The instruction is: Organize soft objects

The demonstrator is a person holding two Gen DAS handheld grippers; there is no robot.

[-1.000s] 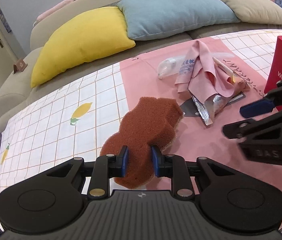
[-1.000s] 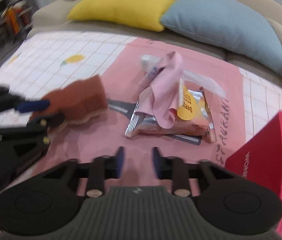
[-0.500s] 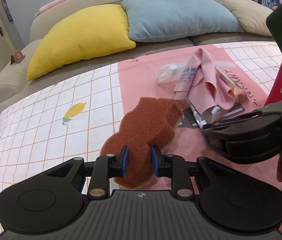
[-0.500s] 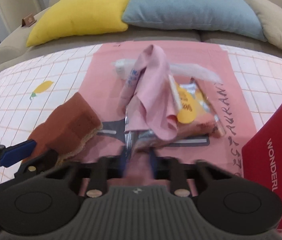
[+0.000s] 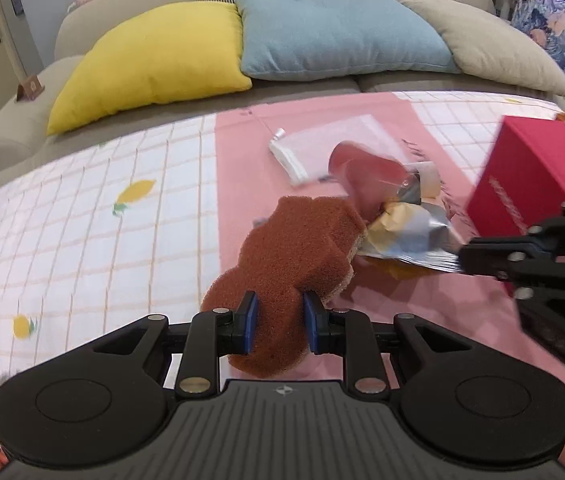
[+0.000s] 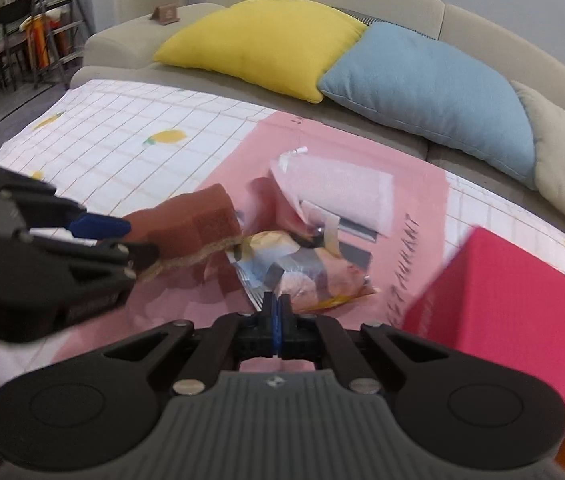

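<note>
My left gripper (image 5: 278, 320) is shut on a brown sponge (image 5: 302, 240), held above the pink mat (image 5: 238, 184). The right wrist view shows the same sponge (image 6: 198, 224) from the side, at the left. My right gripper (image 6: 277, 316) is shut on the foil edge of a yellow and silver snack packet (image 6: 302, 272), which is lifted and tilted. A pink cloth (image 6: 282, 204) lies crumpled over the packet's far end. In the left wrist view the right gripper (image 5: 462, 258) comes in from the right, pinching the packet (image 5: 414, 236) beside the sponge.
A clear plastic bag (image 5: 334, 140) lies on the mat behind the packet. A red box (image 5: 534, 176) stands at the right. Yellow (image 5: 154, 60), blue (image 5: 338, 32) and beige (image 5: 482, 40) cushions line the sofa behind the table. The checked tablecloth (image 5: 82, 232) spreads to the left.
The right gripper closed on the snack packet's edge and raised it, tipping the packet and the pink cloth. The left gripper moved up a little with the sponge.
</note>
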